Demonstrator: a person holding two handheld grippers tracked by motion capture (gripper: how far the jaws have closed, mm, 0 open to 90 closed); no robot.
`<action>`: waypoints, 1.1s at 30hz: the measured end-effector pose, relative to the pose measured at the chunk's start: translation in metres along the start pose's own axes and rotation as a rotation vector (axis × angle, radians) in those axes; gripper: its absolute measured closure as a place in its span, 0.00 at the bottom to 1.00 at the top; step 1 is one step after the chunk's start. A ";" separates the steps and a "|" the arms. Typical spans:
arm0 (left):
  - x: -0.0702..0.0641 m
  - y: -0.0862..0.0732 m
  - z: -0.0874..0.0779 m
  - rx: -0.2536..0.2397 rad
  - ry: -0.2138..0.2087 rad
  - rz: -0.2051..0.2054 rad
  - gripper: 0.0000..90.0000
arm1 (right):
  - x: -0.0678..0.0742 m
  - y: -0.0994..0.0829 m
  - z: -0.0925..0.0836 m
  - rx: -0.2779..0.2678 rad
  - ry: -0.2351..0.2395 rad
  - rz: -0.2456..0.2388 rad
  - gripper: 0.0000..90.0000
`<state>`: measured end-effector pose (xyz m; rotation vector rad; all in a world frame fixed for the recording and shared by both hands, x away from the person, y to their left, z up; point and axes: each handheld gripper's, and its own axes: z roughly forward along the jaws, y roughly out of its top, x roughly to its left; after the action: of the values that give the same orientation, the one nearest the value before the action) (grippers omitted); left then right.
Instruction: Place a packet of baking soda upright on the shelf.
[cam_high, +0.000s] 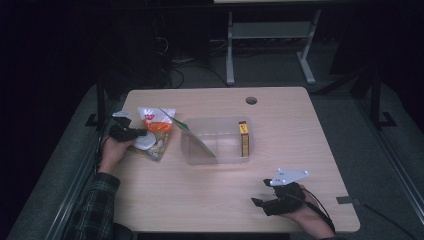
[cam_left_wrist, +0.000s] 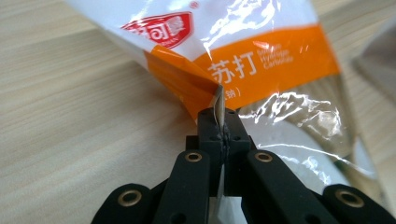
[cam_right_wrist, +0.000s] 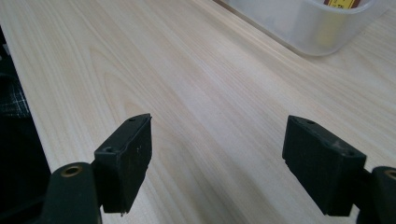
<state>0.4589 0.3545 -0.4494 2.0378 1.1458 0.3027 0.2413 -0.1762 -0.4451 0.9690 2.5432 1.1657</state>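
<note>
A clear plastic snack bag (cam_high: 155, 131) with an orange and white label lies on the wooden table at the left, beside a clear plastic box (cam_high: 218, 140). My left gripper (cam_high: 134, 133) is shut on the bag's edge; in the left gripper view the jaws pinch a fold of the bag (cam_left_wrist: 261, 60) between their tips (cam_left_wrist: 218, 122). My right gripper (cam_high: 260, 194) rests near the table's front right edge, open, with bare wood between its fingers (cam_right_wrist: 125, 158).
The clear box holds a yellow and red carton (cam_high: 244, 137) standing at its right end and a thin sheet (cam_high: 192, 135) leaning at its left. A round hole (cam_high: 251, 100) sits near the table's far edge. Table legs (cam_high: 230, 45) stand behind.
</note>
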 end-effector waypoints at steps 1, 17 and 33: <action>-0.002 0.001 -0.003 -0.002 -0.008 0.002 0.99 | 0.000 0.000 0.001 -0.002 -0.002 -0.001 0.26; -0.032 -0.008 -0.058 -0.092 -0.002 0.017 1.00 | -0.011 0.021 0.019 -0.047 0.016 -0.022 0.23; -0.068 -0.035 -0.117 -0.187 -0.003 0.021 1.00 | -0.008 0.043 0.033 -0.013 0.117 -0.043 0.16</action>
<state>0.3361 0.3688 -0.3841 1.8867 1.0542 0.4013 0.2819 -0.1404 -0.4363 0.8633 2.6284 1.2603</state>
